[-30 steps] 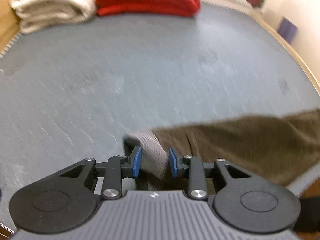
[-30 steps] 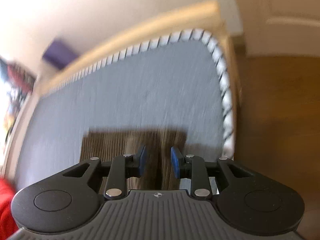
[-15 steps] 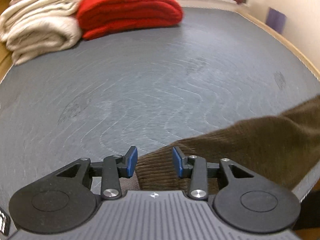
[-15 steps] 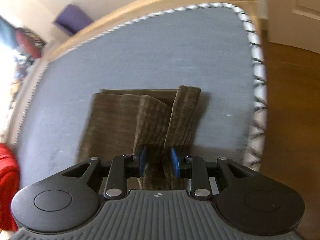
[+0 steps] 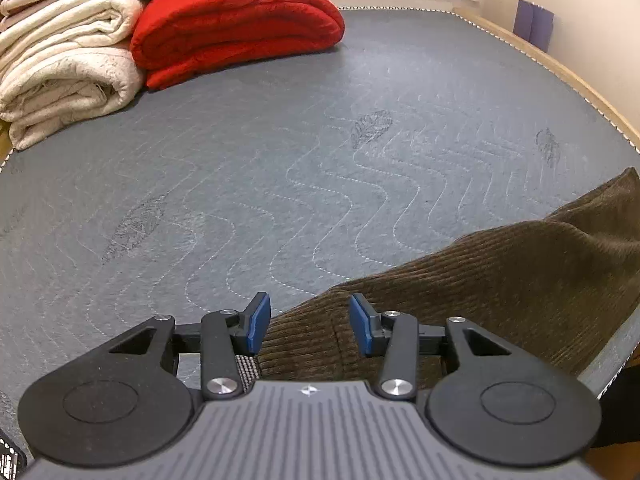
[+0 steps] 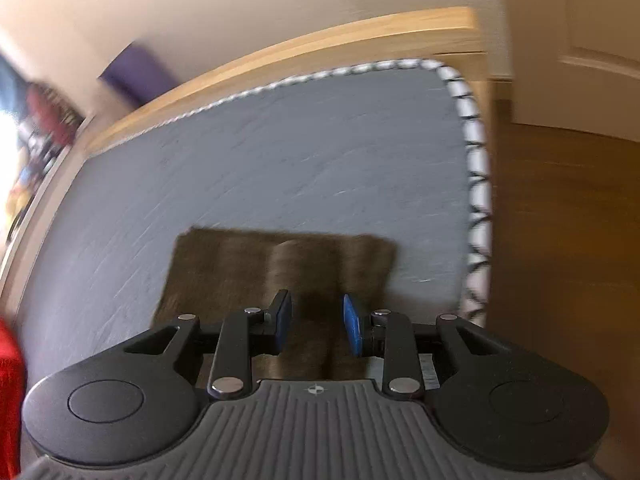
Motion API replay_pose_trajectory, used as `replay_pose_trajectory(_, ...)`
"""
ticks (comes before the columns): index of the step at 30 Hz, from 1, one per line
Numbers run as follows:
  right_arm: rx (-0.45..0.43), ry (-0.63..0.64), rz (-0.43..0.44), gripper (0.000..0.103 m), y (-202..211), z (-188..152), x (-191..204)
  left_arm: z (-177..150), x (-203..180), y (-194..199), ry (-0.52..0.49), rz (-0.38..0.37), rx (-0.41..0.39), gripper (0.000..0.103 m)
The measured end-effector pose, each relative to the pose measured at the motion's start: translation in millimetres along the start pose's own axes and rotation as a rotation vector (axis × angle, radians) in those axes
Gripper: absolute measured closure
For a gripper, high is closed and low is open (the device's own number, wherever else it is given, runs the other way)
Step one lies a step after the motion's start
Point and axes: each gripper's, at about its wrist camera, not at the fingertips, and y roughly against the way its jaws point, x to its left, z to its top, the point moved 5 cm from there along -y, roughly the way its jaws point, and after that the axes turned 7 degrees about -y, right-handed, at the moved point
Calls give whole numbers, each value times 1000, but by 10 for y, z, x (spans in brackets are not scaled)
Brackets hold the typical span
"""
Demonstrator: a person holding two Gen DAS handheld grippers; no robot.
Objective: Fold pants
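Around us, on the grey quilted bed (image 5: 280, 152), a red blanket (image 5: 236, 28) lies folded at the far end, touching a cream blanket (image 5: 68, 64) stacked on its left. A purple thing (image 5: 534, 24) leans on the wall beyond the wooden frame (image 5: 560, 68). None of these lies between us and the pants; the quilt ahead is bare.

The pants (image 5: 500, 280) are brown corduroy, lying near the bed's corner (the right wrist view is blurred). From the left wrist we see them spread off to the right, with one edge running in between our left fingers (image 5: 308, 322). Those fingers are opening: the blue pads (image 5: 256, 324) stand apart, and the right one looks clear of the cloth.

From the right wrist, the pants (image 6: 240, 264) form a flat rectangle ahead, with a raised ridge down the middle leading back between our right fingers (image 6: 316, 326). These stand narrow; whether they pinch the cloth we cannot tell.
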Motion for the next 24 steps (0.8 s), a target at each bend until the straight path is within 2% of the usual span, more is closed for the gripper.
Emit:
replay_pose_trajectory(3,31,32,-59,72,-2,-57,-65,-6,50,-2,20,6,4,55)
replay_pose_trajectory(5,56,70,-68,72,-52,-140,0,-4,71,0,34,3,3,55)
replay_pose_trajectory(9,133,217,-102,72,-189,-337,184,-6,60,17,32,1,0,55)
replay_pose_trajectory(11,136,281,-117,72,-202,-411,281,-16,54,13,29,5,2,55)
replay_pose_trajectory(14,138,298,-69,72,-213,-452,401,-23,74,15,34,8,3,55)
replay_pose_trajectory(19,164,223,138,72,-218,-442,536,-36,92,-1,46,8,10,54)
replay_pose_trajectory(20,164,210,142,70,-233,-437,527,-38,87,-6,45,6,12,54)
replay_pose_trajectory(24,167,188,62,68,-324,-397,396,-22,42,-20,31,2,15,51)
